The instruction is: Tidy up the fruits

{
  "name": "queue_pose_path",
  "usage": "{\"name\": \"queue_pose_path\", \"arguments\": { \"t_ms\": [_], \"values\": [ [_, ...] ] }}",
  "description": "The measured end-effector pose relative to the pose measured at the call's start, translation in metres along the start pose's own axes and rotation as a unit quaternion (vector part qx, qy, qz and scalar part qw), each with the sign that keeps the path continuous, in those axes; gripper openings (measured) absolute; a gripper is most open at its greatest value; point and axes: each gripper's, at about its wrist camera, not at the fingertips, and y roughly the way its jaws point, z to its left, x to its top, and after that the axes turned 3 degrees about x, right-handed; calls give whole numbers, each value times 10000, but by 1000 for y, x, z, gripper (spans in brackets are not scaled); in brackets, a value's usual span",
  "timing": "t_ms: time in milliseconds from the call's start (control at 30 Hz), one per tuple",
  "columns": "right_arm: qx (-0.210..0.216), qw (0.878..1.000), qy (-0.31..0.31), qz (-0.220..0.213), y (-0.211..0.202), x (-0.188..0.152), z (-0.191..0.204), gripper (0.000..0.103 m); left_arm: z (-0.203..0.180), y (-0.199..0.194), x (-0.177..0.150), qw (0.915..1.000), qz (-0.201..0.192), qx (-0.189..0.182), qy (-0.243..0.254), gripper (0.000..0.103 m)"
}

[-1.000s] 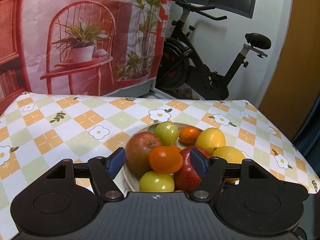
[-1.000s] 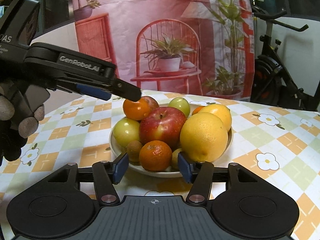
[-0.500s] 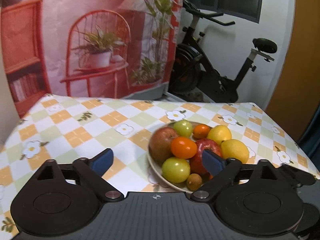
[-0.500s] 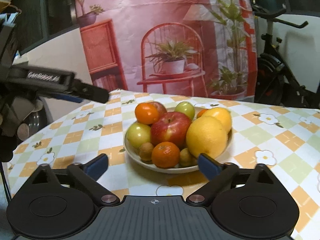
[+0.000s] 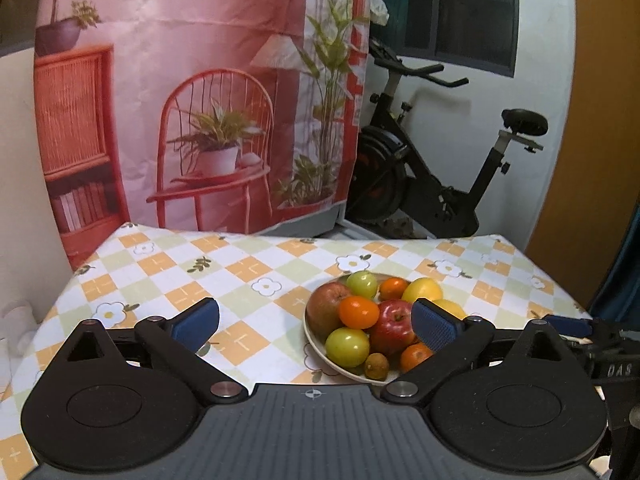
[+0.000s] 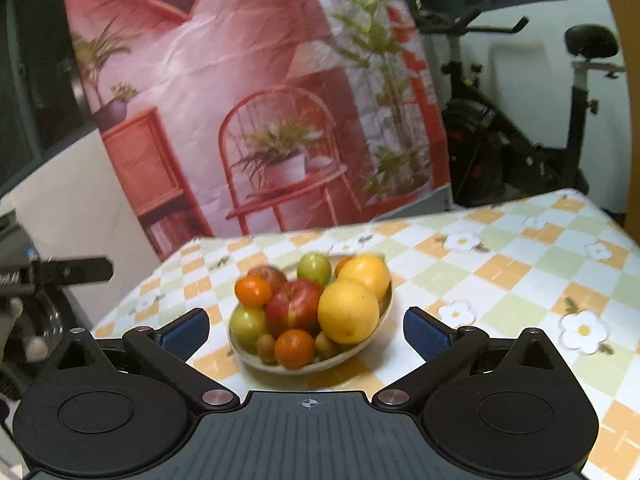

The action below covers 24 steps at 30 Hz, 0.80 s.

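A cream bowl (image 5: 316, 354) (image 6: 320, 366) stands on the checked tablecloth, heaped with fruit. In it lie a red apple (image 5: 394, 326) (image 6: 294, 306), a mandarin (image 5: 359, 312) on top, green fruits (image 5: 347, 347), lemons (image 6: 348, 310) and a small brown kiwi (image 5: 376, 366). My left gripper (image 5: 316, 324) hangs back from the bowl and above the table, its jaws opening wide with nothing between them. My right gripper (image 6: 306, 330) is likewise short of the bowl, jaws opening and empty. Each gripper shows at the edge of the other's view.
The flowered tablecloth (image 5: 240, 268) covers the whole table; its far edge meets a pink printed backdrop (image 5: 200, 100). An exercise bike (image 5: 432, 184) stands behind the table on the right. A gloved hand (image 6: 16, 320) shows at the left edge of the right wrist view.
Both grippers have drawn back and upward from the bowl, which now looks smaller. Both pairs of jaws have spread from fairly narrow to wide. The right wrist view has tilted.
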Motion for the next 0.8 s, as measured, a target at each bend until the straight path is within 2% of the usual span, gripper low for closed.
{"name": "queue_pose_path", "arguments": {
  "t_ms": [100, 233, 467, 633, 800],
  "values": [
    [-22, 9998, -80, -200, -19, 10, 10, 103, -2, -20, 6, 9999, -146, 5, 3, 103],
    [-70, 9990, -208, -395, -44, 26, 28, 103, -9, -49, 17, 9992, -347, 195, 98, 103],
    [-261, 9969, -552, -494, -80, 47, 61, 103, -22, -94, 27, 9964, -602, 504, 324, 103],
    [-269, 9958, -694, -530, -95, 52, 77, 103, -32, -111, 27, 9934, -704, 743, 522, 103],
    [-329, 9946, -825, -528, -100, 52, 87, 103, -33, -119, 26, 9933, -699, 737, 545, 103]
  ]
}}
